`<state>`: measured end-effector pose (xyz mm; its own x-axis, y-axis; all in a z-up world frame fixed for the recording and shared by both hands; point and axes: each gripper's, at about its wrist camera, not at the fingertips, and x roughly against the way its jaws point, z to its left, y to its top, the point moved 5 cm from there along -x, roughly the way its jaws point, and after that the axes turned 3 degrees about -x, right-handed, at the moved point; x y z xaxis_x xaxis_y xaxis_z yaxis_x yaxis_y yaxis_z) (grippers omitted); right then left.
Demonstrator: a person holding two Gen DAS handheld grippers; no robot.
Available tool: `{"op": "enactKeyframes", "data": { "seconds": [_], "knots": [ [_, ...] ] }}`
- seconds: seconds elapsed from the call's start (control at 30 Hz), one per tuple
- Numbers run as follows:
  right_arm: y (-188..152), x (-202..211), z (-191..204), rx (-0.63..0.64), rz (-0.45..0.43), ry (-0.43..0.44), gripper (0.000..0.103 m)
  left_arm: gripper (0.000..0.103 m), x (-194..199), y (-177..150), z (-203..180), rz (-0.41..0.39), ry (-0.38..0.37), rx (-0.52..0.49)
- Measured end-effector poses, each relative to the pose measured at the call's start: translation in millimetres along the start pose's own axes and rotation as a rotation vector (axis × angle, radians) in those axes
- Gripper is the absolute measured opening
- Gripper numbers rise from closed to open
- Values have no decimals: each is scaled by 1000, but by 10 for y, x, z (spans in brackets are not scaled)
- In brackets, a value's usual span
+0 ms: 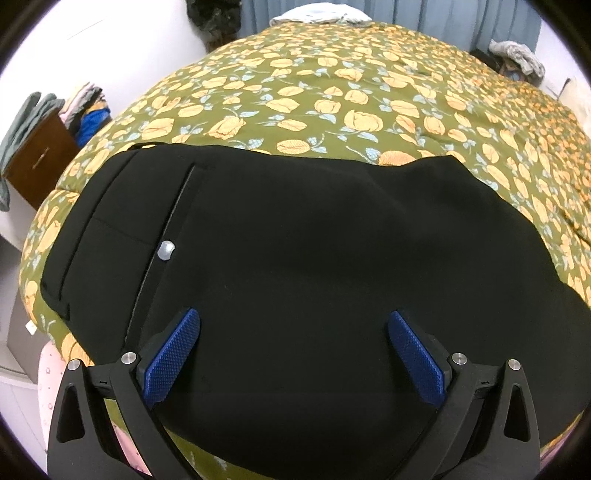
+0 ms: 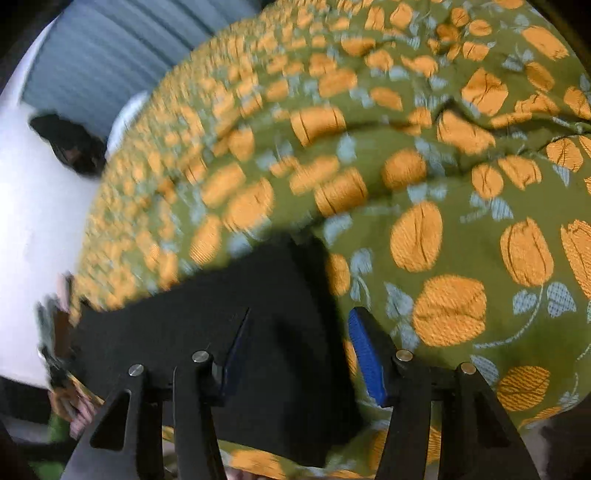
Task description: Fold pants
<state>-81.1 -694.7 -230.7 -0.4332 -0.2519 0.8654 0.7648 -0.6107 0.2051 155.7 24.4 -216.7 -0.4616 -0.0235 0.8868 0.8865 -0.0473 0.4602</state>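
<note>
Black pants lie flat on a bed with a green quilt printed with orange tulips. The waistband, a back pocket and a grey button are at the left. My left gripper is open and empty, hovering over the pants near the front edge. In the right wrist view, which is motion-blurred, the pants' right end lies on the quilt. My right gripper is open, with its fingers either side of the pants' right edge.
A brown nightstand with piled clothes stands left of the bed. Pillows and blue curtains are at the far end. A clothes heap sits at the far right. A white wall is on the left.
</note>
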Motion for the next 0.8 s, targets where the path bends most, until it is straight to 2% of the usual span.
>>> {"op": "enactKeyframes", "data": {
  "seconds": [0.03, 0.1, 0.13, 0.2, 0.33, 0.37, 0.43, 0.47, 0.63, 0.7, 0.8],
  "knots": [
    [-30, -34, 6, -4, 19, 26, 55, 102, 1, -1, -1, 1, -1, 2],
    [-85, -79, 64, -18, 57, 135, 56, 102, -3, -3, -8, 3, 3, -3],
    [-92, -60, 91, -25, 52, 192, 56, 102, -8, -6, -11, 4, 6, -7],
    [-101, -9, 85, -59, 16, 251, 56, 102, -14, -14, -21, 4, 14, -15],
    [-159, -67, -34, -147, -8, 245, 55, 102, -24, -21, -49, 7, 27, -23],
    [-180, -45, 10, -127, -27, 238, 49, 102, -20, -20, -55, 9, 25, -24],
    [-198, 20, 84, -113, -45, 279, 28, 102, -7, -19, -57, 12, 10, -19],
    [-211, 74, 185, -101, -62, 320, 14, 102, 0, -19, -56, 12, 5, -16],
    [-375, 350, 890, -38, -117, 501, 14, 102, 40, -24, -42, 13, -38, 18],
    [-473, 318, 1321, -17, -122, 580, 14, 102, 68, -29, -58, 12, -65, 33],
    [-704, 165, 2068, 14, -99, 747, 14, 102, 124, -46, -96, 4, -105, 47]
  ]
}}
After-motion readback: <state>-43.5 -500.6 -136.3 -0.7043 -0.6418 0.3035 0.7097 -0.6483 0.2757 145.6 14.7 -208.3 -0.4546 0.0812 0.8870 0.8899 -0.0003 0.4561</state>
